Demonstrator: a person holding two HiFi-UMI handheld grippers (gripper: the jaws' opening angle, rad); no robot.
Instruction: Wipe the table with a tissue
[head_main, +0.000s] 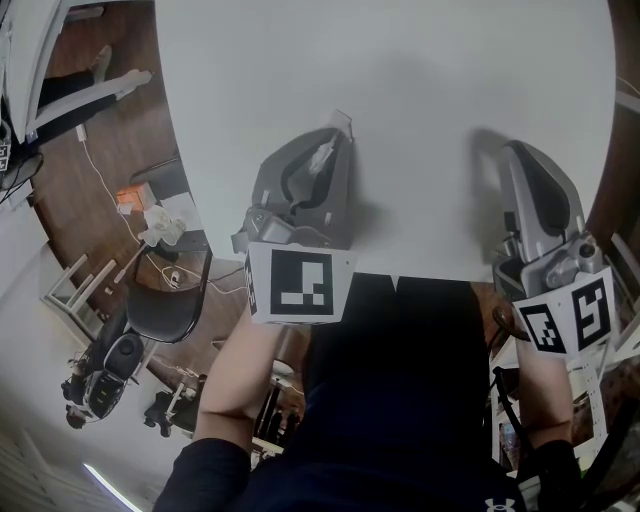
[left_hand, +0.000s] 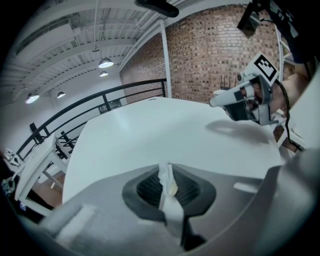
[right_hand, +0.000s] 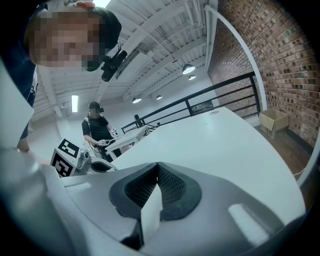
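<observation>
Table (head_main: 400, 70): ahead of the person, filling the upper view.
Left gripper (head_main: 340, 124): over the table's near edge, at left.
Tissue (left_hand: 167, 186): pinched between the left gripper's jaws.
Right gripper (head_main: 512, 150): over the near edge at right, well apart from the left.
Chair (head_main: 165, 300): on the floor, left of the table.

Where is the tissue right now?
The tissue is pinched in the shut left tongs, over the near part of the white table, left of the right tongs.
</observation>
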